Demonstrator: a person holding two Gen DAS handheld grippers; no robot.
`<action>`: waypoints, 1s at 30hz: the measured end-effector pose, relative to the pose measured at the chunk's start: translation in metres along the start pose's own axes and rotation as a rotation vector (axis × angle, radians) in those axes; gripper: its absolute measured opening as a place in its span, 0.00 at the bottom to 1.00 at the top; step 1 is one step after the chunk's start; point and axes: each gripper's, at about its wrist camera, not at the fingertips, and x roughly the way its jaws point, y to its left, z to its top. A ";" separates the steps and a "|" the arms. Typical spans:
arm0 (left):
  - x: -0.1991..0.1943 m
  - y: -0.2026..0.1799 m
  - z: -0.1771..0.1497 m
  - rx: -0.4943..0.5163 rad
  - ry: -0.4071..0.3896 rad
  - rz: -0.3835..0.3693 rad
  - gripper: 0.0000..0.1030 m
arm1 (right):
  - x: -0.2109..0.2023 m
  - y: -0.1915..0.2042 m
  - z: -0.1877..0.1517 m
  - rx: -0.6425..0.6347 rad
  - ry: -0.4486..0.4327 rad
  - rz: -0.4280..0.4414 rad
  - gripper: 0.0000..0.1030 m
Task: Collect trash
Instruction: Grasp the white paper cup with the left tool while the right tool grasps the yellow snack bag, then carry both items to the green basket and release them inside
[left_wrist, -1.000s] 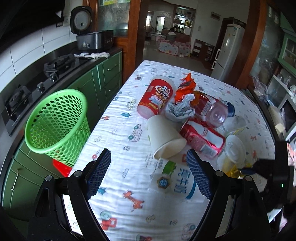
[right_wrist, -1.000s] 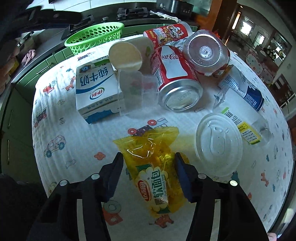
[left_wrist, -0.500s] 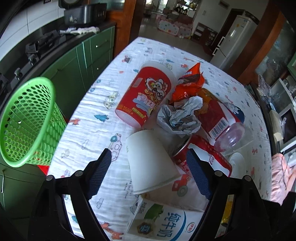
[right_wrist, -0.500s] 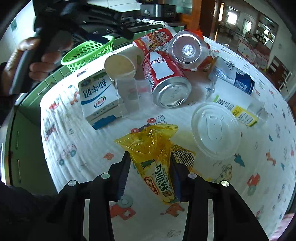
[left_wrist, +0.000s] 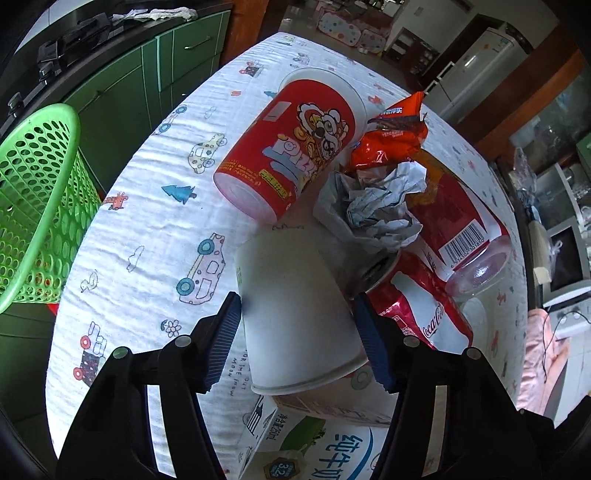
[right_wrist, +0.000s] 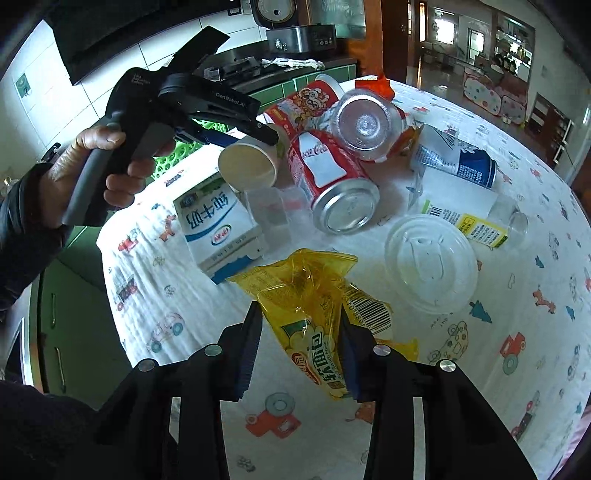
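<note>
A white paper cup lies on its side on the cartoon-print tablecloth. My left gripper straddles it, its jaws closing, and both blue pads touch the cup's sides. In the right wrist view a hand holds that gripper over the same cup. My right gripper is shut on a yellow snack bag, pinched between its pads just above the cloth. The green mesh basket stands off the table's left edge.
Crowded beyond the cup are a red snack tub, crumpled paper, an orange wrapper, a cola can and a clear jar. A milk carton and clear lid lie nearer. Green cabinets line the left.
My left gripper came forward and down over the white cup and its jaws narrowed onto it. My right gripper's jaws closed on the yellow bag and raised it slightly.
</note>
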 end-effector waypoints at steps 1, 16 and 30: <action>-0.001 0.001 0.000 -0.001 -0.002 -0.007 0.59 | -0.001 0.002 0.002 0.004 -0.002 0.003 0.36; -0.025 0.011 0.002 0.026 -0.019 -0.087 0.42 | -0.014 0.025 0.034 0.041 -0.057 0.025 0.34; 0.007 0.001 -0.005 0.034 0.058 -0.063 0.57 | -0.017 0.034 0.034 0.066 -0.069 0.029 0.34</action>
